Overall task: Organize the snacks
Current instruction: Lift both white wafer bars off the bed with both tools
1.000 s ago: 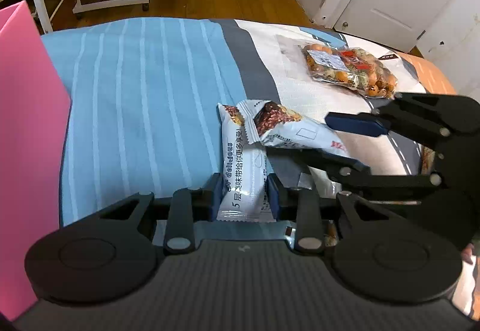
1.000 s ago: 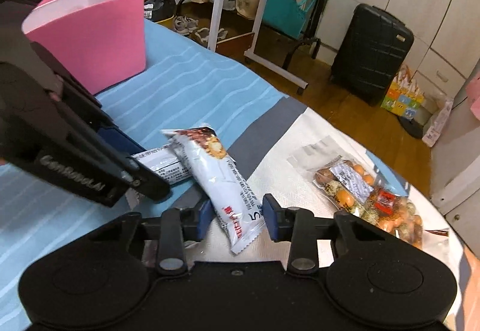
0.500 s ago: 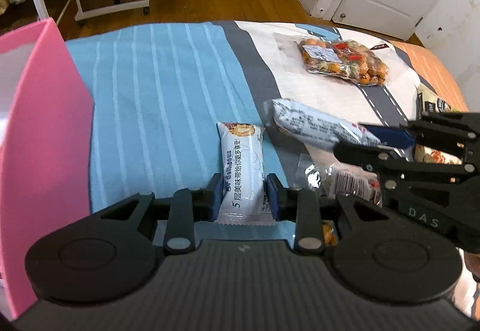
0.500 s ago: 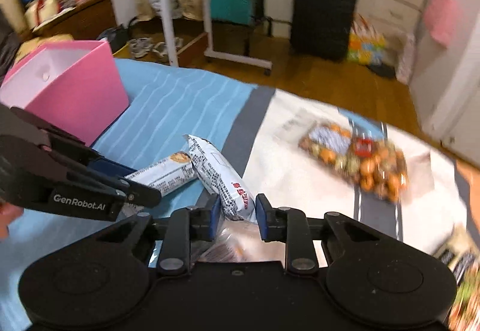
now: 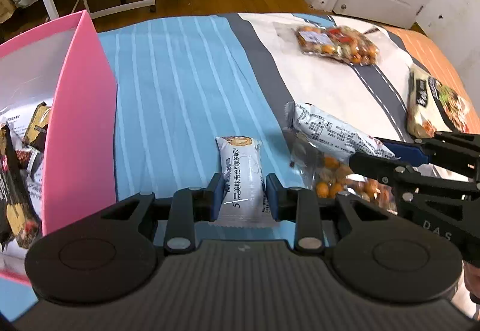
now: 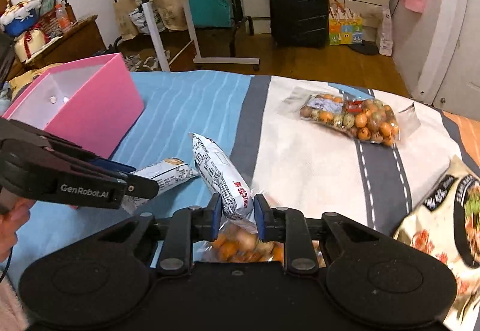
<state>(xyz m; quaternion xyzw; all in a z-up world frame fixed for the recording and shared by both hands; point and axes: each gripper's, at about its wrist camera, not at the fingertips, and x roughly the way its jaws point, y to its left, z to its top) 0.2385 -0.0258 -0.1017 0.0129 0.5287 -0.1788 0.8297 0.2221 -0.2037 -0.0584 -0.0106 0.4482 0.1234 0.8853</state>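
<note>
Since a second ago both bars are lifted and parted. The short snack bar is clamped in the left claw, the long bar in the right claw. The pink box is now beside the left claw; depositing is judged next.

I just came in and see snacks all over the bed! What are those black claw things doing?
A person is tidying snacks with two hand-held tools. The left claw grips one white snack bar, and the right claw grips another white bar. The pink box beside them already has some snacks inside. Two bags of orange nuts, one far and one near, and a noodle pack lie on the bed.
</note>
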